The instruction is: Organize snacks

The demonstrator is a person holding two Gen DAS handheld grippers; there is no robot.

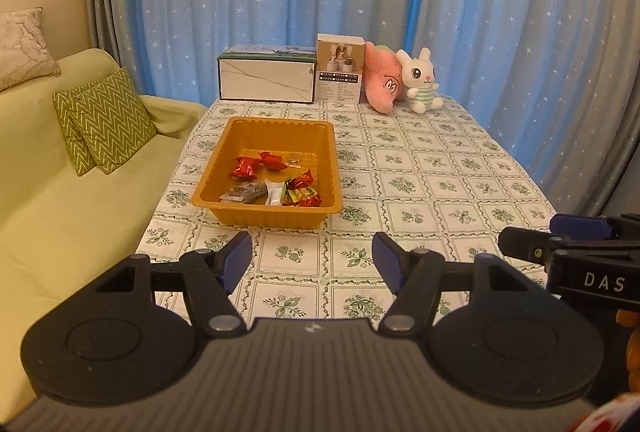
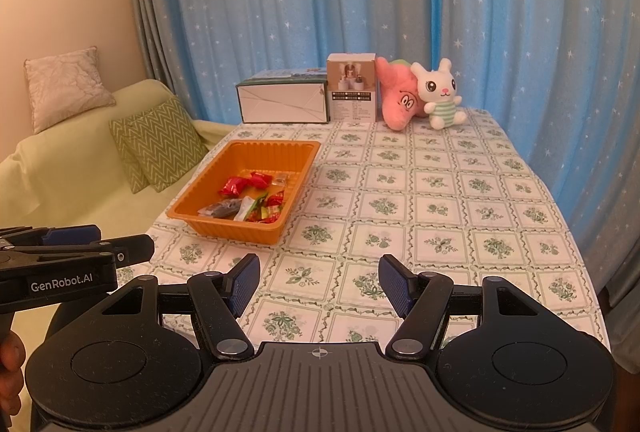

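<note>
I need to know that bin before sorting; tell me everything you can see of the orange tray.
The orange tray is a shallow rectangular tub, seemingly thin plastic, with ribbed walls and a flat rim. It sits upright on the tablecloth near the sofa-side edge, holding a few wrapped snacks. Neither claw touches it.

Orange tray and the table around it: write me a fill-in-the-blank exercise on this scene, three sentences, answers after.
1. The wrapped snacks all lie inside the ______ tray.
2. The white plush rabbit sits right beside a ______ plush toy at the far end of the table.
3. The jaws of both the left gripper and the right gripper are ______, with nothing between them.

Missing words: orange; pink; open
</note>
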